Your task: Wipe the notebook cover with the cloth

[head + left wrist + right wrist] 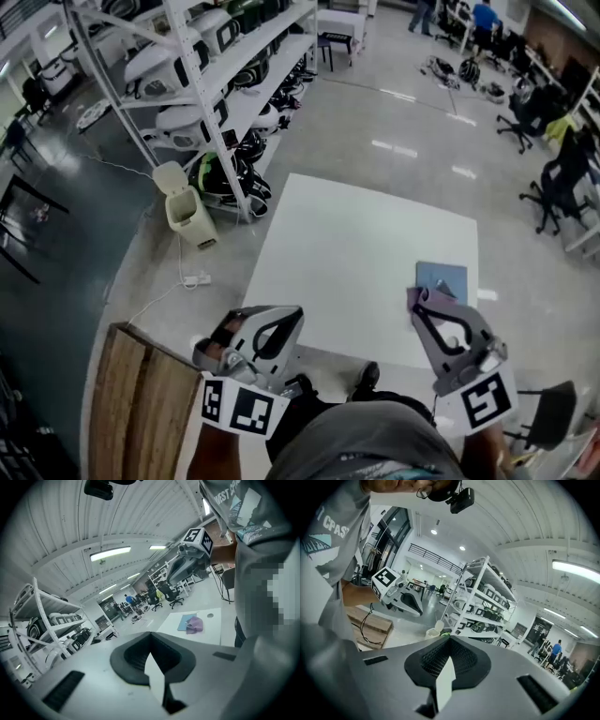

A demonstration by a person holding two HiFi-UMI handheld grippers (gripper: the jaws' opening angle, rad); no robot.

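Note:
A blue notebook lies flat near the white table's near right corner. A purple cloth is bunched on its near left corner, partly hidden by my right gripper. That gripper hangs above the table's near edge, jaws together and empty. My left gripper is held off the table's near left, also shut and empty. The left gripper view shows the notebook, the cloth and the raised right gripper. The right gripper view looks away to the shelves and the left gripper.
White shelving racks with equipment stand left of the table, with a beige bin and a power strip on the floor beside them. A wooden board lies at the near left. Office chairs stand at the right.

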